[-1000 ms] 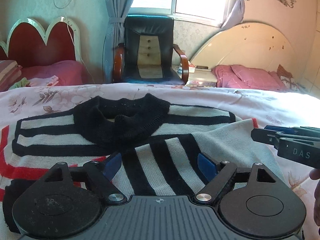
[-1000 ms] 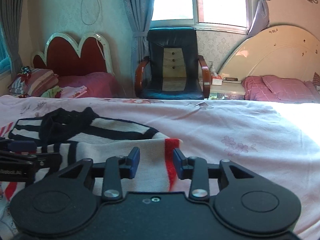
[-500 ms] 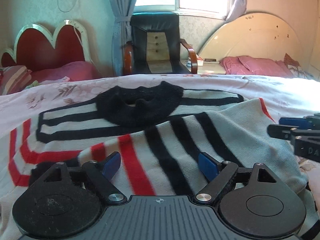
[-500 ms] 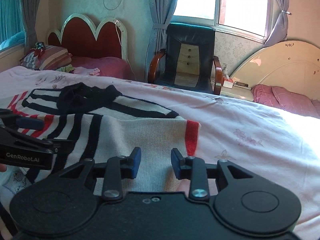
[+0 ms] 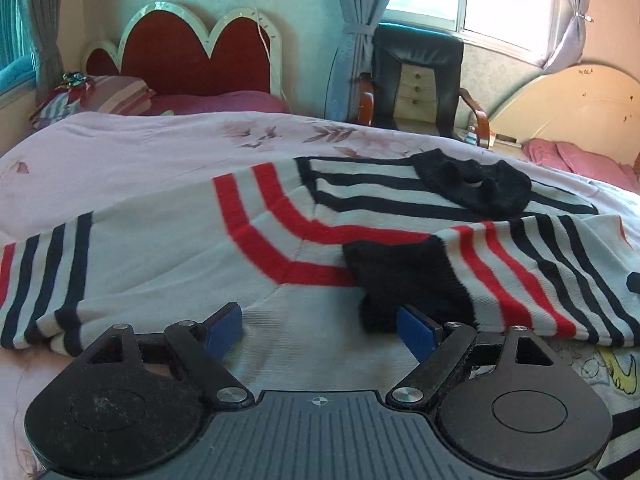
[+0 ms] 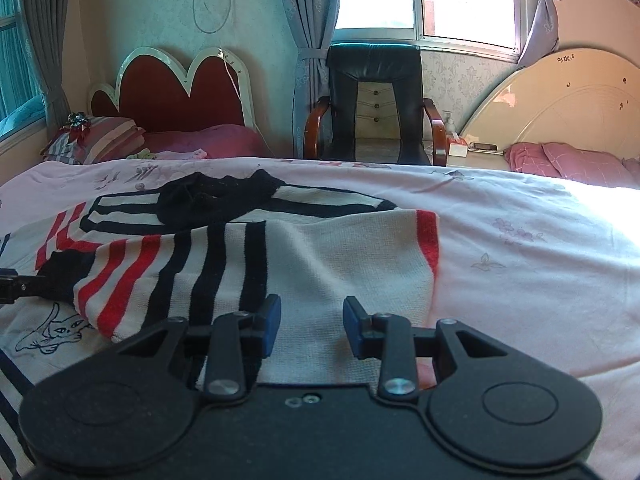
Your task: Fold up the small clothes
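A white knit sweater (image 5: 168,256) with black and red stripes and a black collar (image 5: 476,186) lies flat on the pink bed. Its right sleeve is folded across the body, and the black cuff (image 5: 404,276) rests near the middle. My left gripper (image 5: 320,330) is open and empty just above the sweater's body, with the cuff next to its right finger. My right gripper (image 6: 311,324) is open and empty over the folded sleeve (image 6: 328,256) of the sweater. The left gripper's tip (image 6: 12,284) shows at the left edge of the right wrist view.
The pink floral bedspread (image 6: 520,248) stretches to the right. Behind the bed stand a red headboard (image 6: 176,92), a black armchair (image 6: 374,104), a cream headboard (image 6: 560,100) with pink pillows, and a window with curtains.
My left gripper has swung to the left along the sweater, so the left sleeve and black cuff now show. My right gripper has stayed over the folded sleeve. Both remain open.
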The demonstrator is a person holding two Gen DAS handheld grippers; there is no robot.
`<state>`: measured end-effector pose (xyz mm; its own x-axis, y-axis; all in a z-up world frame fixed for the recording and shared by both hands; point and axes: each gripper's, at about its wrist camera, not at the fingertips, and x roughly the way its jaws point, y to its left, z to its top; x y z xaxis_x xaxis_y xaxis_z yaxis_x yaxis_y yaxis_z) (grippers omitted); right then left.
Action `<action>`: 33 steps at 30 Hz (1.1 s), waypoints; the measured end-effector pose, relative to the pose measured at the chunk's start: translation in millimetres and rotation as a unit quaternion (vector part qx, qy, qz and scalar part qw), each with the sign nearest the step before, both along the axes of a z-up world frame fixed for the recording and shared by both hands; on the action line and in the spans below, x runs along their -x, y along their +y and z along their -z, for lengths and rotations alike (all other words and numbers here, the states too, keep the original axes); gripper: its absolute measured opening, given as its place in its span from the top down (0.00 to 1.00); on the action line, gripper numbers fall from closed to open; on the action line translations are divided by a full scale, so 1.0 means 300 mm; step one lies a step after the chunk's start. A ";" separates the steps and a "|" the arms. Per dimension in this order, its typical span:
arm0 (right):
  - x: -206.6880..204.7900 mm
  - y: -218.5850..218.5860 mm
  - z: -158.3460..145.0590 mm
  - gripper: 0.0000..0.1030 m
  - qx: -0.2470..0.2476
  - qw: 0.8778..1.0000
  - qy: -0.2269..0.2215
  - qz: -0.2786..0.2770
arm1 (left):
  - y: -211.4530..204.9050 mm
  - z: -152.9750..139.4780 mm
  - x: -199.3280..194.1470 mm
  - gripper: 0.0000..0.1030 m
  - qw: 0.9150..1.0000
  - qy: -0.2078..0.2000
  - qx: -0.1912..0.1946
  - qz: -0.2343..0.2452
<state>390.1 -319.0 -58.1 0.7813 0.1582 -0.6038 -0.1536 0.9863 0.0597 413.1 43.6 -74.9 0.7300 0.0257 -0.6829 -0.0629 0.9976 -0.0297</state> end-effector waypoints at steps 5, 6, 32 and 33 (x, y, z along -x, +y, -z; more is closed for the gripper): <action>0.002 0.022 0.019 0.67 0.005 1.000 0.014 0.011 | 0.136 -0.025 0.071 0.18 0.999 -0.026 -0.018 -0.017; -0.004 0.022 0.029 0.67 0.010 1.000 0.022 0.014 | 0.187 -0.028 0.091 0.18 0.999 -0.034 -0.010 -0.032; -0.019 0.037 -0.027 0.65 -0.047 0.996 0.019 0.078 | 0.869 0.153 0.073 0.96 0.920 -0.174 0.259 -0.238; -0.020 0.037 -0.024 0.65 -0.050 0.995 0.020 0.082 | 0.815 0.132 0.042 0.96 0.929 -0.175 0.247 -0.213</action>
<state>396.0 -308.0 -50.8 0.7777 0.0922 -0.6218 0.0124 0.9867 0.1619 400.4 288.1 -114.4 0.9051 0.1101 -0.4107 -0.3496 0.7427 -0.5712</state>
